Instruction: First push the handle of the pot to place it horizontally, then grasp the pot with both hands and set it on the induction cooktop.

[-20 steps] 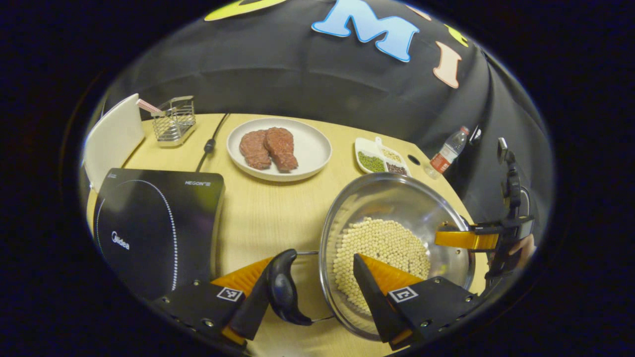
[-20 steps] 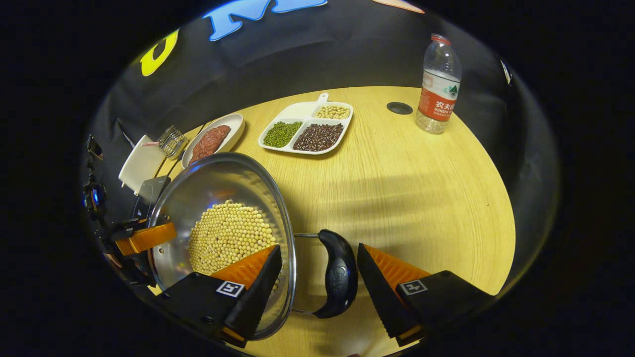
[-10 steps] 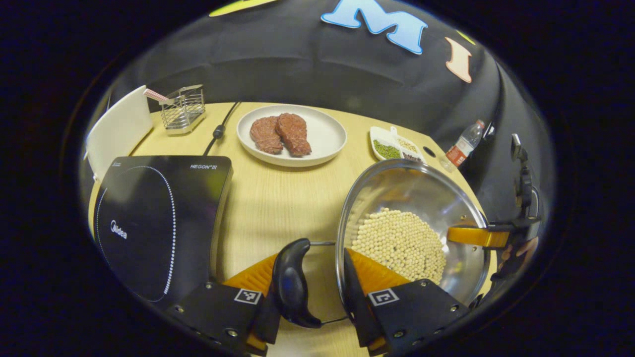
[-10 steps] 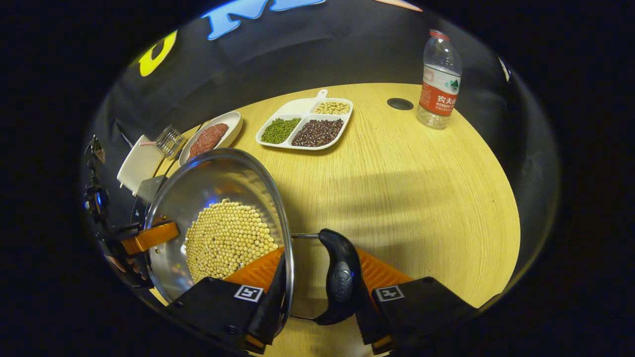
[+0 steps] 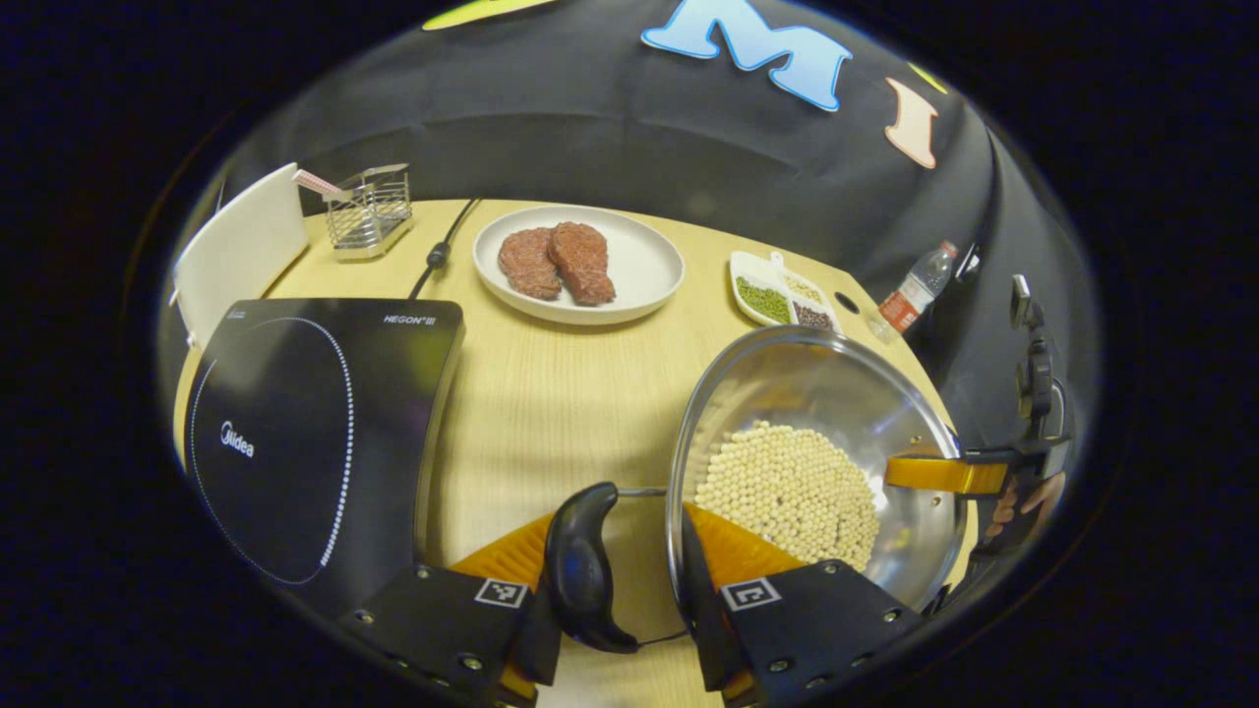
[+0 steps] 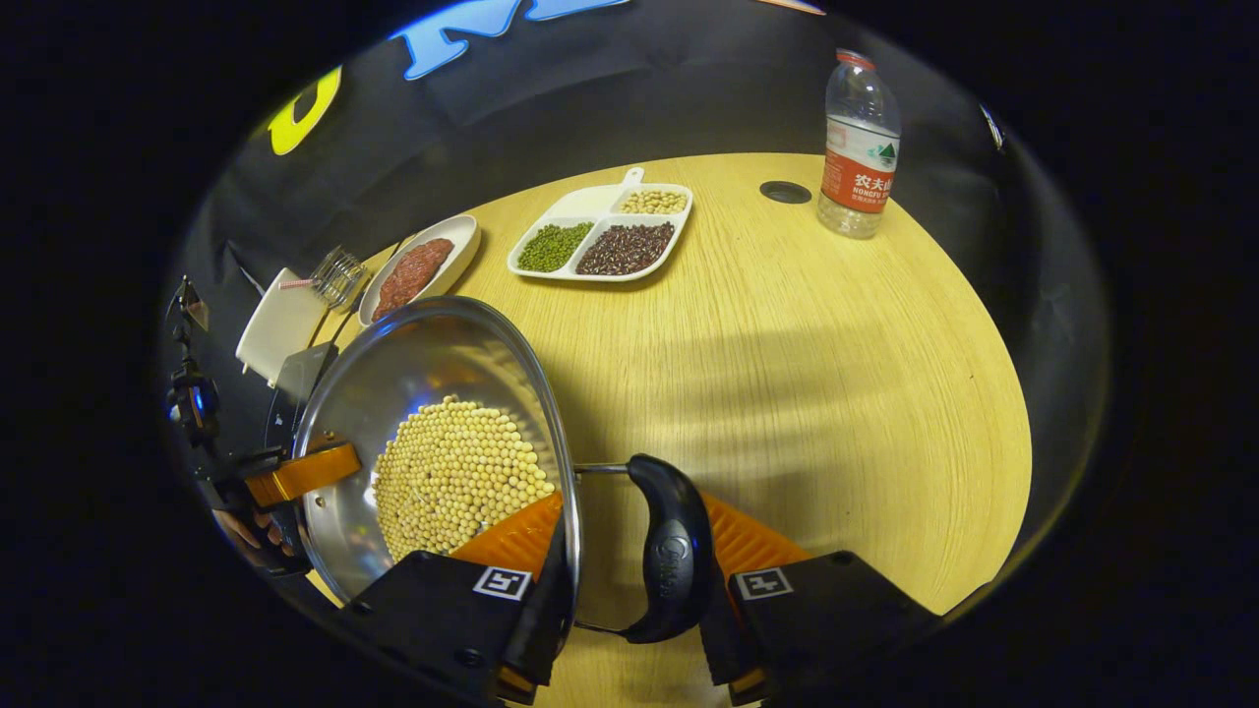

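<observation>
Here both grippers, left gripper [image 5: 618,580] and right gripper [image 6: 634,575], have their fingers closed on the rim and black side handles of the round steel pot of pale beans [image 5: 816,462], beside the black induction cooktop [image 5: 305,433] on the wooden desk [image 6: 807,354]

pot [image 5: 816,393]: sitting on the bench [image 5: 551,393]
cooktop [image 5: 295,423]: lying left of the pot
plate [image 5: 639,265]: sitting behind the pot
</observation>
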`<state>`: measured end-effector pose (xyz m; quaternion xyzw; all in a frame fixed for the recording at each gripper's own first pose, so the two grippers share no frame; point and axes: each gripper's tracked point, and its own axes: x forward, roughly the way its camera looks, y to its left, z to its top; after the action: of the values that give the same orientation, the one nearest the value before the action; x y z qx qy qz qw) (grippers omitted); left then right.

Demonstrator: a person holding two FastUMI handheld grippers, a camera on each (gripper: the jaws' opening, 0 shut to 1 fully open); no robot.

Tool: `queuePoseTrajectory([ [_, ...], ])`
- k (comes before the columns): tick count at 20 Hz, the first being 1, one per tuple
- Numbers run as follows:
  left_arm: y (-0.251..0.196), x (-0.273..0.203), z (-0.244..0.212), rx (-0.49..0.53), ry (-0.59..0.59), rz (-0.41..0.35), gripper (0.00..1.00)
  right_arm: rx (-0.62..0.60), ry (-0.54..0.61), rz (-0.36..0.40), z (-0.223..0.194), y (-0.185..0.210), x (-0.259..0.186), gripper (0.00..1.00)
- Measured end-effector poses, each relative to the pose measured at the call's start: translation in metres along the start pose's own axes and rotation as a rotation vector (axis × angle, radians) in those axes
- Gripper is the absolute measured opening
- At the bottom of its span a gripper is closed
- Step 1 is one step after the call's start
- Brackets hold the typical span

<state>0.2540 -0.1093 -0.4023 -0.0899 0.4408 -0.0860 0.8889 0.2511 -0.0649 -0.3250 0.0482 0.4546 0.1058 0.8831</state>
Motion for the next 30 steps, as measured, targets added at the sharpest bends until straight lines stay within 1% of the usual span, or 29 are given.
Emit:
queuePoseTrajectory([
  [1,-0.002,-0.006,-0.003,0.006,0.0,-0.003,0.59,-0.001,-0.006,-0.002,-0.002,0.0,-0.007,0.58],
  [2,-0.004,-0.014,-0.003,0.009,-0.003,-0.004,0.56,-0.004,-0.01,-0.003,-0.006,0.002,-0.015,0.58],
  [3,-0.007,-0.023,-0.004,0.012,-0.01,-0.007,0.56,-0.003,-0.013,-0.003,-0.01,0.004,-0.023,0.61],
  [4,-0.008,-0.032,-0.006,0.011,-0.012,-0.009,0.56,0.001,-0.013,-0.002,-0.014,0.006,-0.031,0.61],
  [5,-0.01,-0.043,-0.008,0.016,-0.014,-0.011,0.56,0.002,-0.013,-0.001,-0.018,0.008,-0.039,0.58],
  [7,-0.012,-0.062,-0.017,0.018,-0.011,-0.01,0.56,0.0,-0.006,0.003,-0.029,0.014,-0.053,0.58],
  [10,-0.009,-0.09,-0.038,-0.008,0.008,-0.008,0.56,-0.017,0.02,0.007,-0.049,0.024,-0.072,0.58],
  [11,-0.008,-0.1,-0.045,-0.02,0.008,-0.004,0.59,-0.02,0.024,0.006,-0.055,0.028,-0.078,0.58],
  [12,-0.006,-0.109,-0.051,-0.035,0.009,0.0,0.59,-0.03,0.026,0.006,-0.06,0.033,-0.085,0.6],
  [13,-0.003,-0.121,-0.058,-0.047,0.009,0.003,0.56,-0.041,0.029,0.006,-0.066,0.039,-0.092,0.58],
  [15,0.002,-0.142,-0.068,-0.077,0.003,0.005,0.56,-0.06,0.028,0.007,-0.074,0.05,-0.105,0.58],
  [16,0.005,-0.153,-0.073,-0.088,-0.004,0.006,0.56,-0.072,0.026,0.009,-0.076,0.055,-0.11,0.6],
  [17,0.007,-0.158,-0.077,-0.096,-0.012,0.006,0.56,-0.083,0.028,0.012,-0.079,0.061,-0.115,0.58],
  [23,0.048,-0.203,-0.089,-0.13,-0.033,0.034,0.56,-0.114,0.047,0.04,-0.093,0.108,-0.125,0.58],
  [24,0.056,-0.209,-0.087,-0.137,-0.036,0.036,0.58,-0.116,0.045,0.046,-0.094,0.117,-0.126,0.58],
  [25,0.066,-0.217,-0.086,-0.145,-0.043,0.037,0.58,-0.121,0.035,0.053,-0.092,0.129,-0.127,0.58],
  [26,0.074,-0.221,-0.084,-0.149,-0.047,0.039,0.58,-0.128,0.027,0.061,-0.084,0.139,-0.125,0.6],
  [29,0.107,-0.238,-0.073,-0.156,-0.057,0.049,0.58,-0.137,0.013,0.085,-0.086,0.174,-0.124,0.58],
  [30,0.117,-0.244,-0.07,-0.158,-0.064,0.049,0.58,-0.135,0.015,0.09,-0.086,0.185,-0.123,0.61],
])
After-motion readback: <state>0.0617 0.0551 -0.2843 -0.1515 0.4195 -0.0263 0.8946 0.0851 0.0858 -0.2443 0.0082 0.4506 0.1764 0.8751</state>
